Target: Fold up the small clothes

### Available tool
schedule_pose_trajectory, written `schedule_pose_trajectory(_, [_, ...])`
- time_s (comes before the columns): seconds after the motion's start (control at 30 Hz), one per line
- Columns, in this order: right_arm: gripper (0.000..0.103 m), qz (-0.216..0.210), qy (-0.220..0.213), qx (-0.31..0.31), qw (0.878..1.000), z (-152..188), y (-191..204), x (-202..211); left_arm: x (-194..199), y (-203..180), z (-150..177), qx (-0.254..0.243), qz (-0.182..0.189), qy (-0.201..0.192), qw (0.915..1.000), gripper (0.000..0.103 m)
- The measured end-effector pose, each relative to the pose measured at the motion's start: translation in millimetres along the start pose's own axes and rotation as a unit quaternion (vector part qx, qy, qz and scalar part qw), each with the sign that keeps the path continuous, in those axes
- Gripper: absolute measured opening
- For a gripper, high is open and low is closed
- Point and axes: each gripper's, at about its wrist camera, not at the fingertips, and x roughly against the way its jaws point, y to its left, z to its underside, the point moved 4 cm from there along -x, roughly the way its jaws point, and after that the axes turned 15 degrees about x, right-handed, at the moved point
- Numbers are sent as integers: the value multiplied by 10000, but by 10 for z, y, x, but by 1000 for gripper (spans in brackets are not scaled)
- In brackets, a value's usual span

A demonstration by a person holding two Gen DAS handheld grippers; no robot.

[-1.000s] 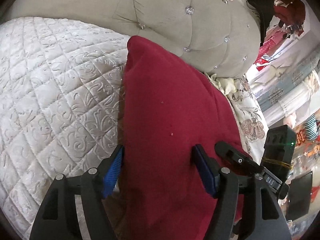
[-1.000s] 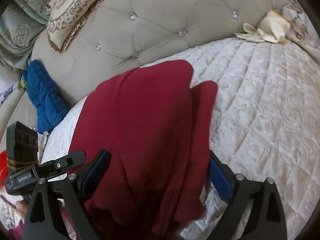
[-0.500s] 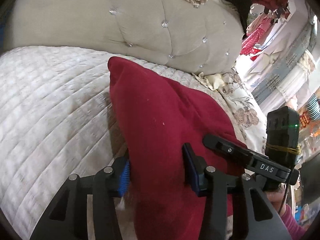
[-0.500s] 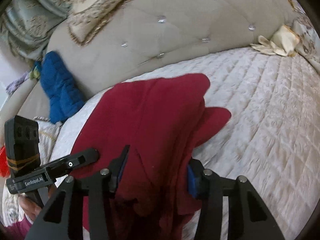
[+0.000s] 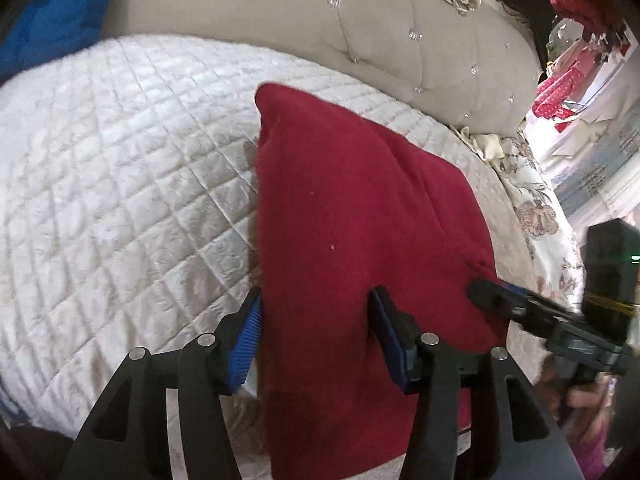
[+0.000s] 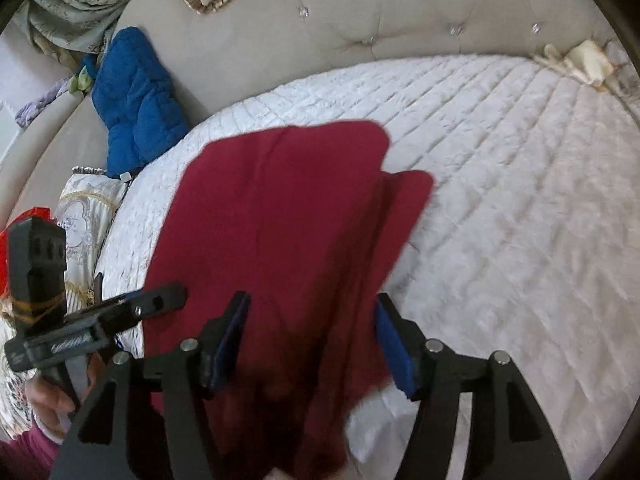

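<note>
Red garment (image 5: 360, 216): lies on the quilted bed (image 5: 120, 184), near end between both claws.
Left claw (image 5: 318, 340): pads part-open, astride the cloth; a real pinch I cannot tell.
Right claw (image 6: 310, 344): same (cloth bunched between the pads).
Doing it well: I'd judge close both evenly, keep edges level.
Writing: none legible now.
Blue quilted item (image 6: 136, 100): far, by the tufted headboard (image 6: 360, 12).

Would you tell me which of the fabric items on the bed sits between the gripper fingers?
The red garment, spread on the white quilt; the blue quilted item lies far off against the headboard.
</note>
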Motion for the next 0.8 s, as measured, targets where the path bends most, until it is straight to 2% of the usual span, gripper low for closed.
schedule_pose_trajectory(0.1, [66, 66, -320, 258, 9991, -39, 100, 308, 91, -38, 56, -282, -322, -304, 9986, 34])
schedule_pose_trajectory(0.23, [64, -8, -547, 837, 9950, -115, 464, 421, 146, -49, 96, -460, -583, -555, 9957, 34])
schedule_pose_trajectory(0.33, [56, 15, -393, 1359, 9899, -117, 720, 240, 187, -65, 119, -498, -693, -651, 9942, 34])
schedule_pose_trajectory(0.5, [42, 452, 193, 1382, 9892, 77, 623, -121, 284, -37, 120, -498, -875, -871, 9911, 34])
schedule_pose_trajectory(0.53, [34, 564, 244, 1409, 9881, 106, 600, -150, 302, -27, 121, -511, -886, -900, 9907, 34])
schedule_pose_trajectory(0.8, [33, 655, 215, 1218, 9902, 198, 580, -160, 451, -76, 144, -677, -1016, -1189, 9854, 34])
